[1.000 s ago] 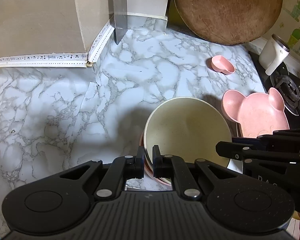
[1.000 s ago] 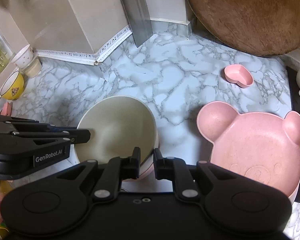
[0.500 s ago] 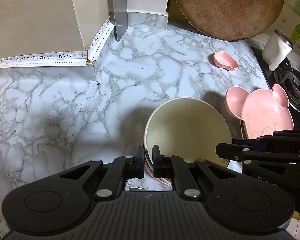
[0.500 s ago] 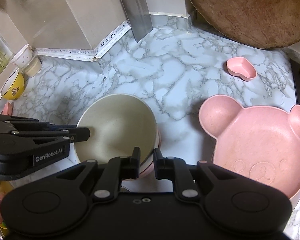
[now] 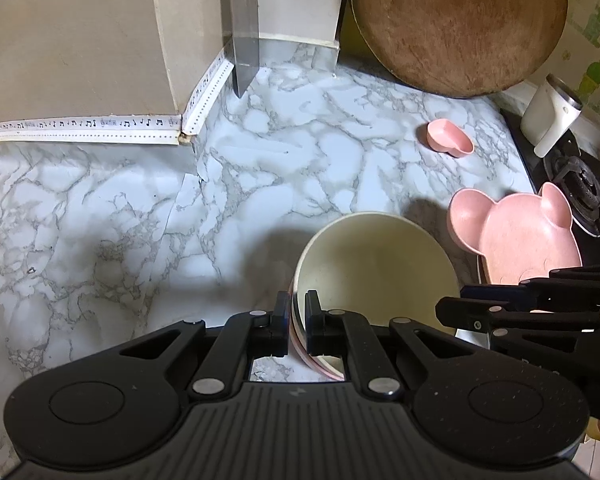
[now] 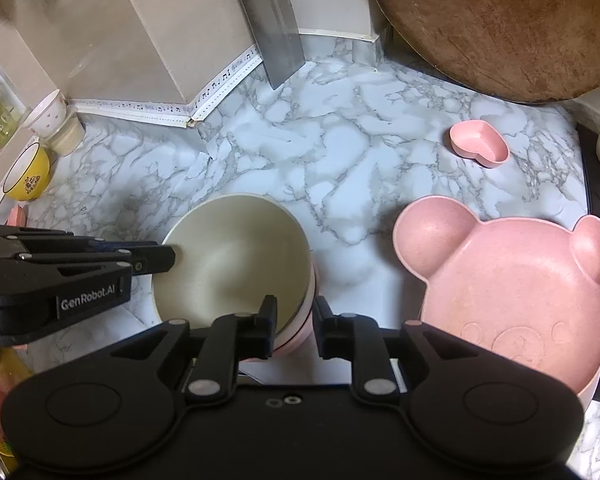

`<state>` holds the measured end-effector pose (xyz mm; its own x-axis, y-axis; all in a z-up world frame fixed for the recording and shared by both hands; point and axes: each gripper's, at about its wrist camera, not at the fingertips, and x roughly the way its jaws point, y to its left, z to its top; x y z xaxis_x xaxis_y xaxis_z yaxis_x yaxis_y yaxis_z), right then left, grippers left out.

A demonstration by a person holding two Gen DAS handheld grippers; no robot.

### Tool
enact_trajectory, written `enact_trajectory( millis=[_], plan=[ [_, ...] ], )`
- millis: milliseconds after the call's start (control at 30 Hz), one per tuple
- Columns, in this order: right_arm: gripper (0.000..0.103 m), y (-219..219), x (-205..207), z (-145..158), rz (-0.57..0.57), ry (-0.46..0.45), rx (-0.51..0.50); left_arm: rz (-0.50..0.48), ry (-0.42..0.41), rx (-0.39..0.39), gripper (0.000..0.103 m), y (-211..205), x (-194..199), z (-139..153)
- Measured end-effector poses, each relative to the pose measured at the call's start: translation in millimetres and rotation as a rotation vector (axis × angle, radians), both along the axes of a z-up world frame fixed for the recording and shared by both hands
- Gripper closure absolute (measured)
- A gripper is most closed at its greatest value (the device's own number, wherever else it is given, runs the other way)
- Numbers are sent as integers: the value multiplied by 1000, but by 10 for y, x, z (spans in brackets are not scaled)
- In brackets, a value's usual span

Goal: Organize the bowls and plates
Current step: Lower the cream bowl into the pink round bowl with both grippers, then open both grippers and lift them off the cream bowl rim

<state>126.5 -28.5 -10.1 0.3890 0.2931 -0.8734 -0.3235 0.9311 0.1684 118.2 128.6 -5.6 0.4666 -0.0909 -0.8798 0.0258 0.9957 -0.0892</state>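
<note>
Cream round bowl (image 5: 374,264) tops a pink nested stack; left gripper (image 5: 297,312) fingers clench its rim; right gripper (image 6: 294,320) fingers are opening, the rim between them. Pink bear-shaped plate (image 6: 512,284) lies nearby on the counter (image 6: 340,152).

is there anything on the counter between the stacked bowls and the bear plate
Nothing visible: only bare marble counter lies between the stacked bowls and the bear plate. The small heart dish sits farther back, out of that gap.
</note>
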Motion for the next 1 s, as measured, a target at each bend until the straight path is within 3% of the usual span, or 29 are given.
enact_trajectory(
  millis=[333,533,633,667,700,867,1000],
  plan=[
    [78,-98,-7,273,6,-74,-7,-16,-72,-18,94,17,-25,264],
    [66,-277,56,460,-16,-121,9,-46,-124,-41,90,-50,41,435],
    [61,-368,76,535,-27,-146,9,-59,-158,-47,66,-109,65,503],
    [60,-404,88,558,-33,-151,14,-64,-169,-45,50,-134,77,521],
    [57,-439,102,579,-39,-156,16,-68,-185,-41,41,-161,83,547],
    [40,-618,175,657,-74,-190,16,-98,-215,-61,40,-273,177,654],
    [29,-784,260,706,-115,-223,2,-118,-261,-52,26,-416,281,732]
  ],
)
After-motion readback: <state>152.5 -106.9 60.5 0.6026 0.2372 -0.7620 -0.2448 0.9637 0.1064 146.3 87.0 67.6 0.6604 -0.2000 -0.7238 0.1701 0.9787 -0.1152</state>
